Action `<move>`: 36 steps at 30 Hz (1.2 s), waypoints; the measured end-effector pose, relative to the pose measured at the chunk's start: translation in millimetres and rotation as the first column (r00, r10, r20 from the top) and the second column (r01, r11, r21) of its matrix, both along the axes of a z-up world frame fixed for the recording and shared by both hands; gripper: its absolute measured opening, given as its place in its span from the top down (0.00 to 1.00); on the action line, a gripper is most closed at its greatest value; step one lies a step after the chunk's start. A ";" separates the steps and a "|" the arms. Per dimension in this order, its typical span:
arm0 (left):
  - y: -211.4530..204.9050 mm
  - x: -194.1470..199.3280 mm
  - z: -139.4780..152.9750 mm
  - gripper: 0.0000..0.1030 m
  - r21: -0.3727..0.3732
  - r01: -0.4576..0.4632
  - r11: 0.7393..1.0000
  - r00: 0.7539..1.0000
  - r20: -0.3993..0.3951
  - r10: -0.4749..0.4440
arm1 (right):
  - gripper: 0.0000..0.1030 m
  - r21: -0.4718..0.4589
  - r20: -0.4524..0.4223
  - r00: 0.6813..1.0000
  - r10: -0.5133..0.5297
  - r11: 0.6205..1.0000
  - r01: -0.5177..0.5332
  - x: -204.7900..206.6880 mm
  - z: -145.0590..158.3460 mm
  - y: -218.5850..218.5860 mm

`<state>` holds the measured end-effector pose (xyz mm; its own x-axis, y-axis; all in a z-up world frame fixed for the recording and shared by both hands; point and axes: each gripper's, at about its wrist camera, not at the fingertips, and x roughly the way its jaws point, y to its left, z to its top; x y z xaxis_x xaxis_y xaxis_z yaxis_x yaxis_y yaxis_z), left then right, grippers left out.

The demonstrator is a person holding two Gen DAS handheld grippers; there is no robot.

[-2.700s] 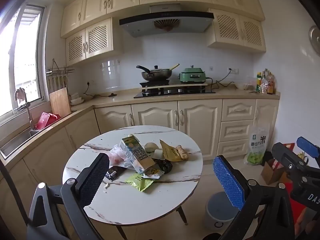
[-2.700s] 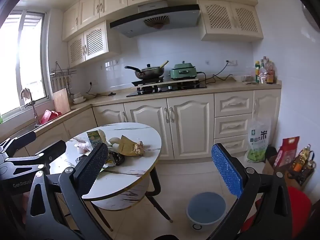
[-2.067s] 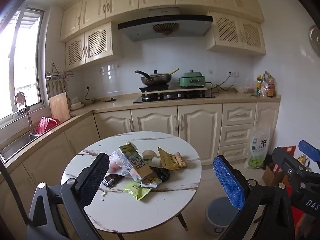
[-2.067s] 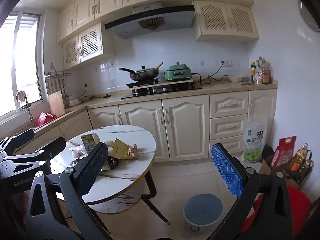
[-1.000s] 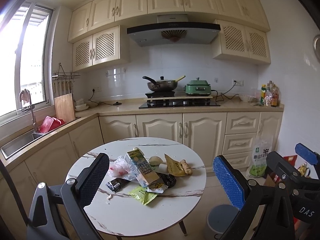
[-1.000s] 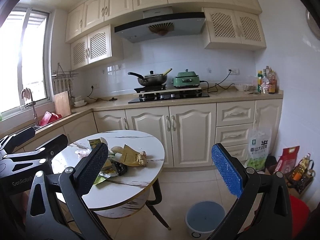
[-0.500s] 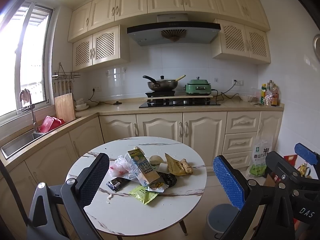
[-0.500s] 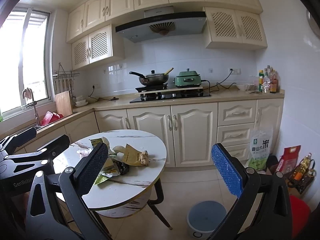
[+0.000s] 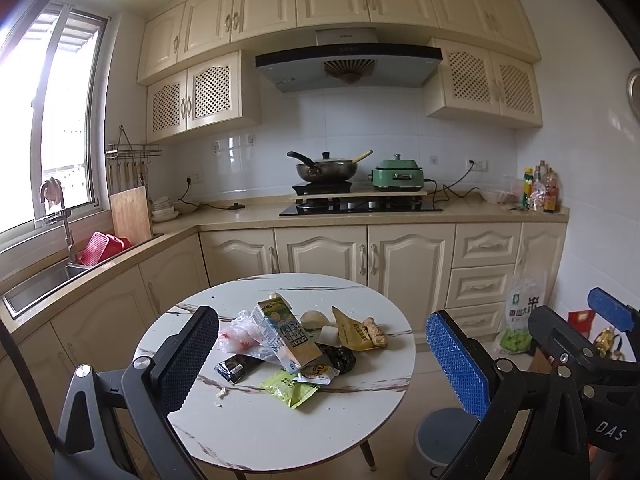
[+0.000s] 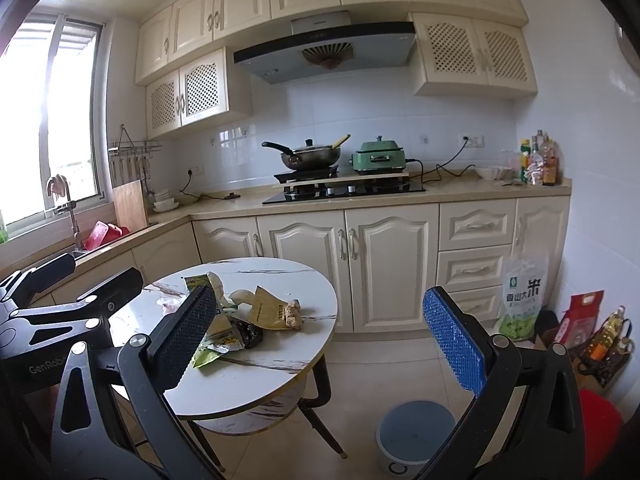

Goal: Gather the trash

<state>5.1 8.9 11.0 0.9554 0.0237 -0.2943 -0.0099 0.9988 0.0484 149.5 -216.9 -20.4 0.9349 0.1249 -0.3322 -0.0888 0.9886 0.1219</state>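
Nothing looks collected: the trash pile sits on the surface, the bin seems empty (interior only partly visible), both tools spread, holding nothing.

The right gripper, seen at the edge of the left wrist view, carried the white letters "DAS" on its black body, and the left gripper, seen in the right wrist view, carried "GenRob", the rest of the word hidden. The rice bag leaning against the drawers by the wall showed a large Chinese character "米" beside smaller characters and a green emblem. Print on the milk carton and the yellow packet on the table was too small to read.
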 end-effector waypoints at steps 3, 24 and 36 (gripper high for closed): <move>0.8 -0.6 -0.1 0.01 0.000 0.000 1.000 1.000 0.001 0.000 | 0.00 0.000 -0.003 1.000 0.002 1.000 -0.002 -0.1 -0.5 1.1; 7.5 10.2 -5.5 0.01 -0.004 -0.015 1.000 1.000 -0.011 0.015 | 0.00 0.003 -0.025 1.000 0.020 1.000 -0.020 11.5 -7.4 3.4; 55.9 67.4 -35.1 0.01 -0.044 -0.099 0.994 0.986 -0.142 0.092 | 0.00 -0.054 -0.143 0.985 0.095 0.993 -0.104 65.3 -49.0 21.2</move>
<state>72.6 64.8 -24.1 0.8990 0.0947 -0.4276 -0.1021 0.9948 0.0055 214.8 -195.7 -69.4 0.8627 0.1904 -0.4686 -0.1735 0.9816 0.0794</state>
